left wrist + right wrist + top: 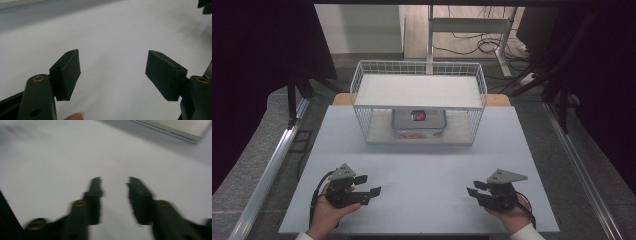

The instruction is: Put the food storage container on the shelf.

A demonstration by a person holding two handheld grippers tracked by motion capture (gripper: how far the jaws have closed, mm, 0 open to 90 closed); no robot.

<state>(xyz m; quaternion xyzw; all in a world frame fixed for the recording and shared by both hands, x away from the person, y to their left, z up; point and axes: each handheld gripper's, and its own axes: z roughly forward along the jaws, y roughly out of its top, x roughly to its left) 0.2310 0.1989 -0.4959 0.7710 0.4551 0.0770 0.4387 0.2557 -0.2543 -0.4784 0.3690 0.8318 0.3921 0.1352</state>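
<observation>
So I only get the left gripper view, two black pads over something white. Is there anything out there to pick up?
Observer: Yes. At the far side of the white table stands a white wire-mesh two-level shelf rack. On its lower level lies a small lidded box, seemingly clear plastic, with a red and dark label.
Operator: And the other claw?
Observer: The right claw is held in a hand near the table's front right corner, jaws apart with nothing between them.
Operator: Which way does mine point?
Observer: The left claw points inward, across the table's front toward the right claw, not at the rack.
</observation>
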